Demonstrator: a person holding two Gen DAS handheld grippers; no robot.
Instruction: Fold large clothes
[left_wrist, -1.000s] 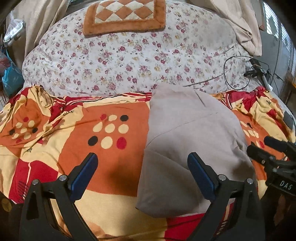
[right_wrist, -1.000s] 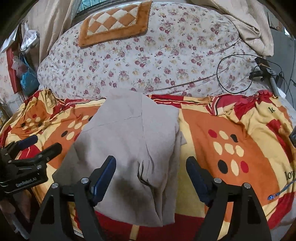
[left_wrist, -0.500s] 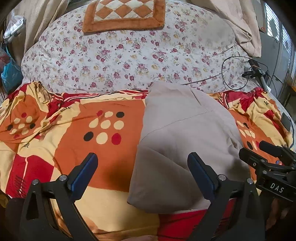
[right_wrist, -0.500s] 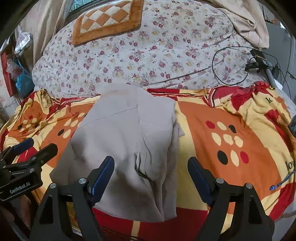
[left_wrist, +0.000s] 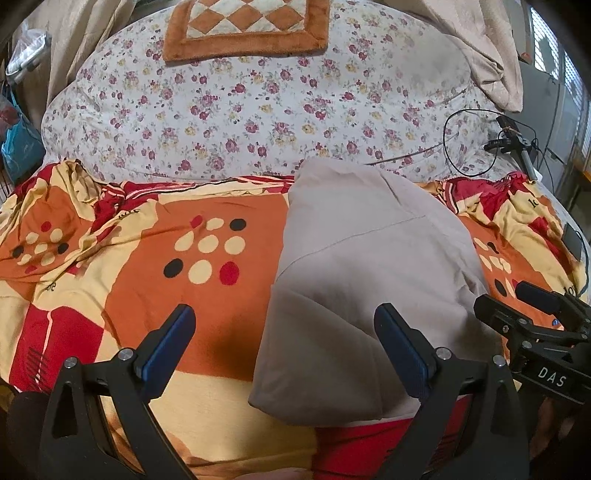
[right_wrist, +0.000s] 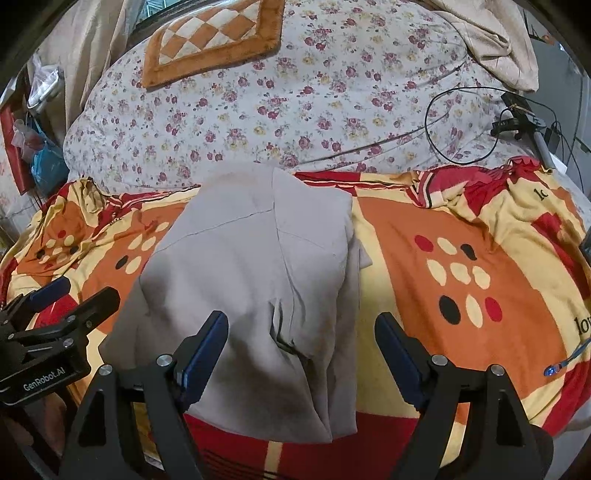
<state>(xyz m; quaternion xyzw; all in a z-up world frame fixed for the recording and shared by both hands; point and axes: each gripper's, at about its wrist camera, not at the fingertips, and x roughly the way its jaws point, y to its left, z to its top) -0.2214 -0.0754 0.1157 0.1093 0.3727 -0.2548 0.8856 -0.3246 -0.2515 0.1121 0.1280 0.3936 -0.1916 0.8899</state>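
The left gripper hovers with its blue-padded fingers spread wide apart and nothing between them, poised above the near edge of a bed. Its right-hand finger sits over the left side of a folded beige garment, while its left-hand finger hangs over bare blanket. The right gripper is likewise spread wide and empty; its left finger is over the garment's lower part, its right finger over the blanket beside it. Each tool shows at the edge of the other's view: the right gripper at the far right of the left wrist camera, the left gripper at the far left of the right wrist camera.

The garment lies flat in a long, narrow folded stack, running from the bed's near edge up to the far border of an orange, red and cream patterned blanket, with layered edges visible along its right side. Beyond it spreads a floral quilt, topped by an orange-and-cream checkered cushion. A looped black cable and a small black device rest on the quilt at right.
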